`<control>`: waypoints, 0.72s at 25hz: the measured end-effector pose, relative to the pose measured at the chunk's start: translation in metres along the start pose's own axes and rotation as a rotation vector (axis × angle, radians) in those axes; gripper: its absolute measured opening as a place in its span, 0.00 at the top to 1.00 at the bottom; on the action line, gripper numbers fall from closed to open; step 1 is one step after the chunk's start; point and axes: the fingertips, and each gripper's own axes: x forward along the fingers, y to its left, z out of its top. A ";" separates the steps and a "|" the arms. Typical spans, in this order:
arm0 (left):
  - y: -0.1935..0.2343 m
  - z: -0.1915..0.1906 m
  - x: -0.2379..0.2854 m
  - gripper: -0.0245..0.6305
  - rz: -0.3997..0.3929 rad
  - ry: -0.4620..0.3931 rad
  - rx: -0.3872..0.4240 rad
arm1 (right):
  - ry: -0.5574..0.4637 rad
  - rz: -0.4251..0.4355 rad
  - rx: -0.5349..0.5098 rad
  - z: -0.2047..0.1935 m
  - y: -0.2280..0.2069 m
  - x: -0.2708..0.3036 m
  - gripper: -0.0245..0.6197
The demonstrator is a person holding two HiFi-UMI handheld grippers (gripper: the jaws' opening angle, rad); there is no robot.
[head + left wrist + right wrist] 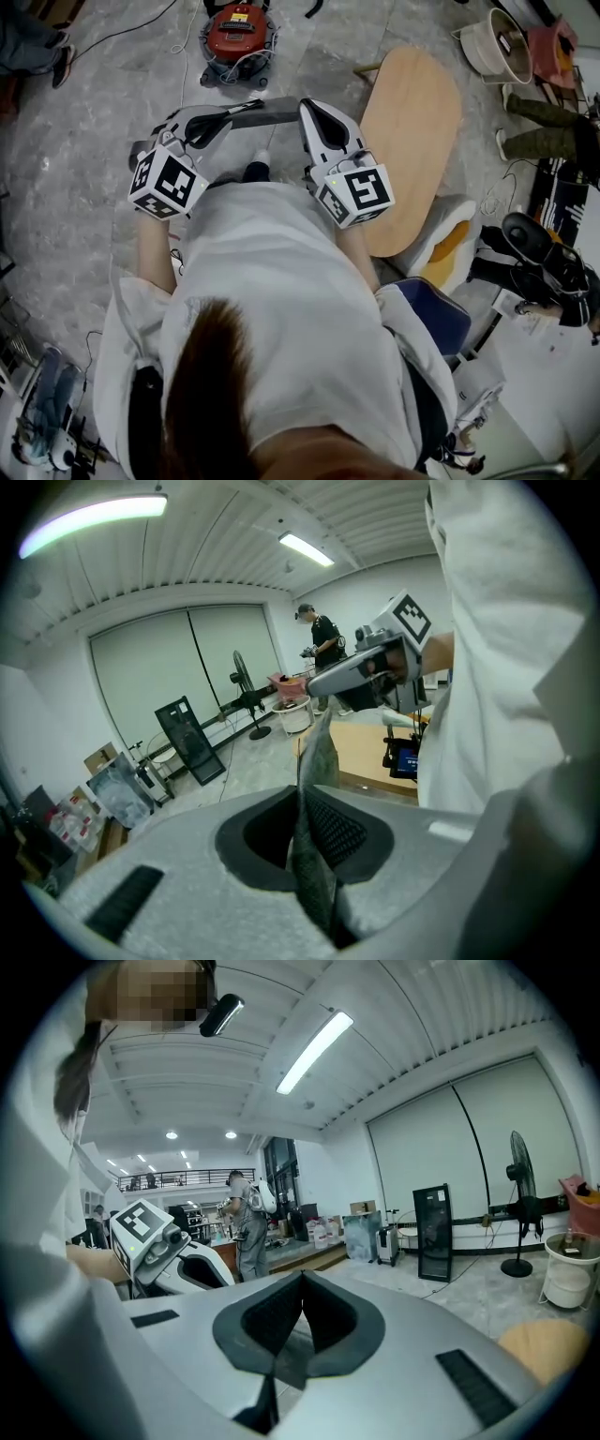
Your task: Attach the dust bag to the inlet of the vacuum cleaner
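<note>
Nearest the lens: dark hair (220,375) and a white top (281,272), by which the lower half of the head view is filled.

1. dust bag (258,112). Grey, thin cloth. It is held in the air ahead of the person, above the floor (94,122), and is rested on nothing. It is seen as a narrow band stretched from one gripper to the other, its long axis running crosswise.

2. left gripper (302,803). Clenched on the bag. The cloth is seen edge-on between the pads and rises from them toward the other gripper.

3. right gripper (300,1283). Jaws are brought fully together, with a grey flap pinched between them; this is taken to be the bag's other end.

4. vacuum cleaner (239,33). Red and low, it is stood on the open floor, well apart from the bag and beyond the middle of the band, square to its long axis. The left gripper is judged slightly the nearer. A forward carry with both ends kept level is judged to be called for.

5. wooden table (408,141). Oval, placed near the right gripper on its outer side.

Not made out: the inlet on the vacuum cleaner and the bag's collar or mouth. Both hands are covered by the marker cubes (169,183).
</note>
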 end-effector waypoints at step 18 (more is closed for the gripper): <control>0.059 -0.015 0.028 0.90 -0.007 0.015 -0.043 | 0.036 -0.046 0.035 0.001 -0.042 0.040 0.96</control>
